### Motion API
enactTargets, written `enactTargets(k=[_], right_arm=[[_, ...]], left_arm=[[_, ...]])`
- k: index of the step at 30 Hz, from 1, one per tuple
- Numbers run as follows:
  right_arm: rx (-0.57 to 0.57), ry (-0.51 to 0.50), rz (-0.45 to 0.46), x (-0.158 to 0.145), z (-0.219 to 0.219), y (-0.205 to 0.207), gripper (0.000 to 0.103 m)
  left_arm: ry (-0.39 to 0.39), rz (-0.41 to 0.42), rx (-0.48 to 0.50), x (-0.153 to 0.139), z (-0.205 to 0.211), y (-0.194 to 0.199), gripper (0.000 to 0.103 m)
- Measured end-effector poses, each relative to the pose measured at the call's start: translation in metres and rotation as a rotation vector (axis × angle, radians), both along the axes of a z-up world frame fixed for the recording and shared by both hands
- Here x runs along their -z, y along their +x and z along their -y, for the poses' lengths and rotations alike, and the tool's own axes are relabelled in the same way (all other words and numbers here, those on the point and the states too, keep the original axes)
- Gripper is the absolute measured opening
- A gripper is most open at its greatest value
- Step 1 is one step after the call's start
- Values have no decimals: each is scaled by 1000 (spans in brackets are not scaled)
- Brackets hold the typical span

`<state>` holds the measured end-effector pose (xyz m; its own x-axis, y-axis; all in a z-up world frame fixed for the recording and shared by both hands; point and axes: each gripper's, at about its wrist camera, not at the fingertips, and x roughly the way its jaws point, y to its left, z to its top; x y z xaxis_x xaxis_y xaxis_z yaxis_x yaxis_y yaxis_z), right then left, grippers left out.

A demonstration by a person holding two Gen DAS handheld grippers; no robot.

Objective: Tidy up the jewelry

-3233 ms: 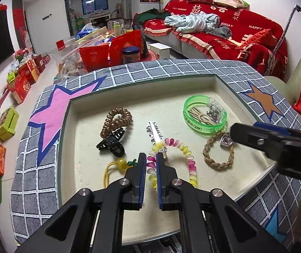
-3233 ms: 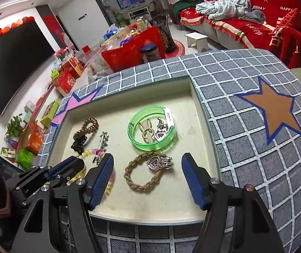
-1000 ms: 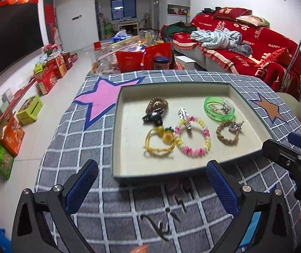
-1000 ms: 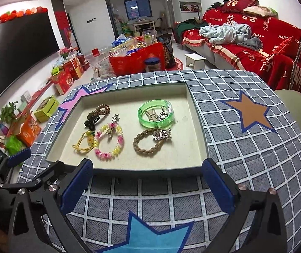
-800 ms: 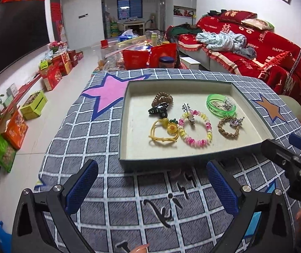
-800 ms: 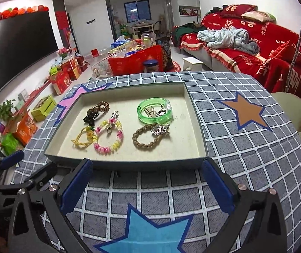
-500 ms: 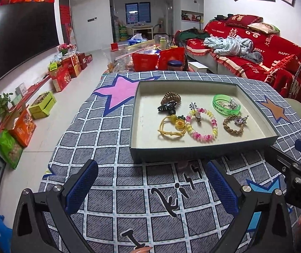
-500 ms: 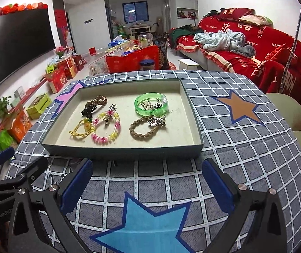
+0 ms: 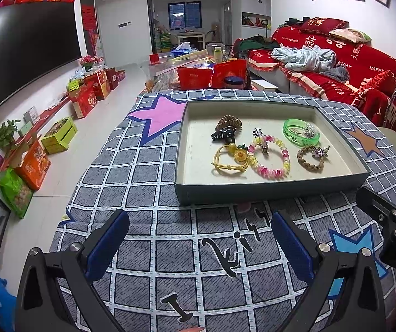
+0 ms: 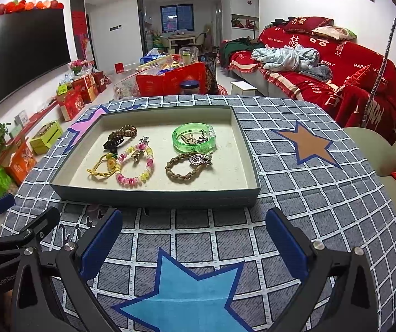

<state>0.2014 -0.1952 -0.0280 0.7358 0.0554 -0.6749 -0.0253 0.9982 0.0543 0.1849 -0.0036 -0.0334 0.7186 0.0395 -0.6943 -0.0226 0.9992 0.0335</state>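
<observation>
A shallow grey tray (image 9: 270, 189) (image 10: 153, 195) sits on the star-patterned cloth. In it lie a pink and yellow bead bracelet (image 9: 270, 170) (image 10: 134, 178), a yellow hair tie (image 9: 227, 163), a brown coil tie with a black claw clip (image 9: 225, 131), a silver clip (image 9: 260, 139), a green bangle (image 9: 300, 135) (image 10: 193, 138) and a braided brown bracelet with a charm (image 9: 310, 156) (image 10: 187, 166). My left gripper (image 9: 199, 244) is open and empty, well in front of the tray. My right gripper (image 10: 193, 243) is open and empty, also in front of the tray.
The grey grid cloth (image 10: 295, 193) with pink, brown and blue stars covers the table. A red sofa (image 9: 350, 63) stands at the right. Red bags and boxes (image 9: 211, 76) stand on the floor beyond the table. A television (image 9: 26, 47) hangs at the left.
Both grippers have pulled back from the tray toward the table's near edge. Earlier the left gripper was shut over the bead bracelet; now it is open and empty.
</observation>
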Motion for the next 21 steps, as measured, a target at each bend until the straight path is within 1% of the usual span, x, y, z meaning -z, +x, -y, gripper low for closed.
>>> enactTargets(k=[21], right_arm=[[4,3,15,-4,2,-1,103]], left_arm=[[-7,8,0,-2,0,1,103]])
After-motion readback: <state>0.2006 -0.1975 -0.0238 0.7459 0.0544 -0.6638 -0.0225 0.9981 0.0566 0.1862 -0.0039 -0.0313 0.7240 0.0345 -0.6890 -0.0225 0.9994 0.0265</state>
